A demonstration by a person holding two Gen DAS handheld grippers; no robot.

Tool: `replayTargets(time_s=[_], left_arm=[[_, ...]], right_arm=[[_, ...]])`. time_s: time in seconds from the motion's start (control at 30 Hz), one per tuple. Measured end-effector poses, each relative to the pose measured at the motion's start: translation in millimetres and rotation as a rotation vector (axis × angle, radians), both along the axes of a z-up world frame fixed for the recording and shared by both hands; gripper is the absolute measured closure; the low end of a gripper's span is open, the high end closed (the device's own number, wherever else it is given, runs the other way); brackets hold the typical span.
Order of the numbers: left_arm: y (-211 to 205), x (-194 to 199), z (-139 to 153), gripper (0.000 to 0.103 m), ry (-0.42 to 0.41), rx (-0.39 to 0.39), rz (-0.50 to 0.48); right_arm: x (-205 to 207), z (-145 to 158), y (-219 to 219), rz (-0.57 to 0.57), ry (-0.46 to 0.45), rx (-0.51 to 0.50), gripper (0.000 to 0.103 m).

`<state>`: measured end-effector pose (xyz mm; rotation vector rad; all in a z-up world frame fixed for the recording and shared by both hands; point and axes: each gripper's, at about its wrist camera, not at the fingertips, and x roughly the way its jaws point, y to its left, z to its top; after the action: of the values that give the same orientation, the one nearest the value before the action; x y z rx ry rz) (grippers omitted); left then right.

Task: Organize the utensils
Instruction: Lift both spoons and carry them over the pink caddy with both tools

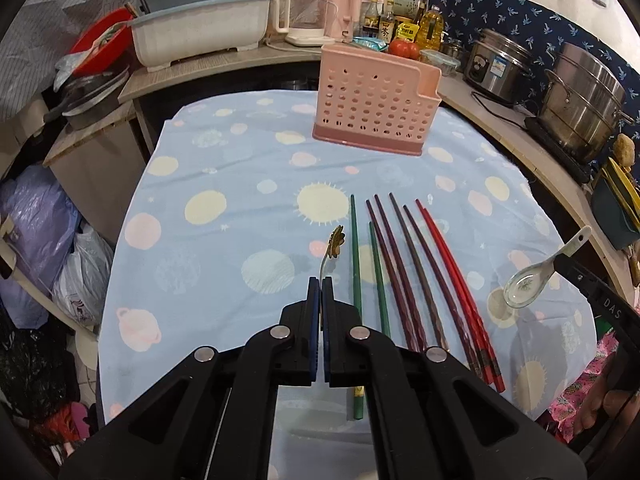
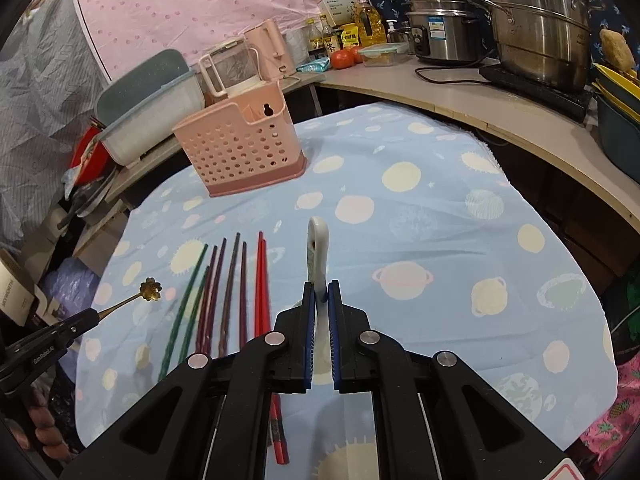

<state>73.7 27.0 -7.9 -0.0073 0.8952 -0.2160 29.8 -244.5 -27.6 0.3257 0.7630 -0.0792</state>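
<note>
left tongs (image 1: 321, 280) grip gold spoon (image 1: 336, 240) | right tongs (image 2: 322, 284) grip white spoon (image 2: 318, 256) | pink holder (image 1: 374, 104) (contents unseen)

A table under a blue planet-print cloth (image 1: 224, 280) carries a pink perforated utensil holder (image 1: 374, 110) and coloured chopsticks (image 1: 404, 280).

Black linkage arms, blue-padded fingers (image 1: 314, 312), silver rivets

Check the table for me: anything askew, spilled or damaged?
Nothing spilled or broken. Only oddity: one green chopstick lies staggered nearer than its mate. The pink holder stands upright; each gripper holds a spoon.
</note>
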Motion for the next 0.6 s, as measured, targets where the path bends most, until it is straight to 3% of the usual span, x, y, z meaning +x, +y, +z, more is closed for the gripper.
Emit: replayTargets(time_s=[0.33, 0.6], left_arm=[[-18, 54, 71, 0.102, -0.121, 0.033, -0.045], [-31, 129, 133, 0.102, -0.215, 0.046, -0.065]], right_arm=[[61, 70, -3, 0.027, -0.134, -0.079, 0.096], [150, 116, 5, 0.059, -0.205, -0.104, 0.096]])
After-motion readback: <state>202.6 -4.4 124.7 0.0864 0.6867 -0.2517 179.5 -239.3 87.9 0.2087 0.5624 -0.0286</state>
